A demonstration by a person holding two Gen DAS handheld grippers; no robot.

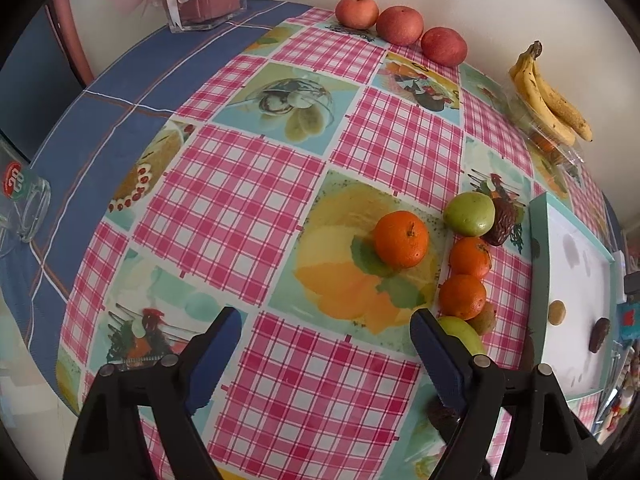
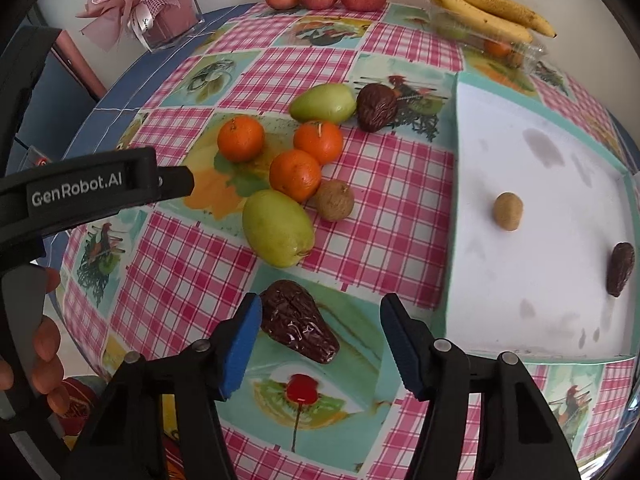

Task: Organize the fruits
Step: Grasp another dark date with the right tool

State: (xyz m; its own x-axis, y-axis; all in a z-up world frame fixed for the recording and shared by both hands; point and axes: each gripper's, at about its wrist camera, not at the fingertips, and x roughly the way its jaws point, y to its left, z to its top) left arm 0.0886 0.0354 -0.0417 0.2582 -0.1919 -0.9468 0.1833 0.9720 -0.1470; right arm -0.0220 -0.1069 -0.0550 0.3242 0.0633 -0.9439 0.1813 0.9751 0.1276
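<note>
Left gripper point(image 1: 326, 322) gaped over bare tablecloth point(image 1: 240, 184), nothing between pads. Right gripper point(image 2: 320, 312) spread, straddling wrinkled date point(image 2: 298, 322), not clamped. Tray point(image 2: 450, 200) near tabletop's right edge.

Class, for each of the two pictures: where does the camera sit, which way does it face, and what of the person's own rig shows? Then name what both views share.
Left wrist: on the left gripper, facing steeply down at the lone mandarin; its open fingers show.
Right wrist: on the right gripper, facing down at a date between its fingers; the left gripper's body and a hand show.
Shared: apples, bananas, tray.
</note>
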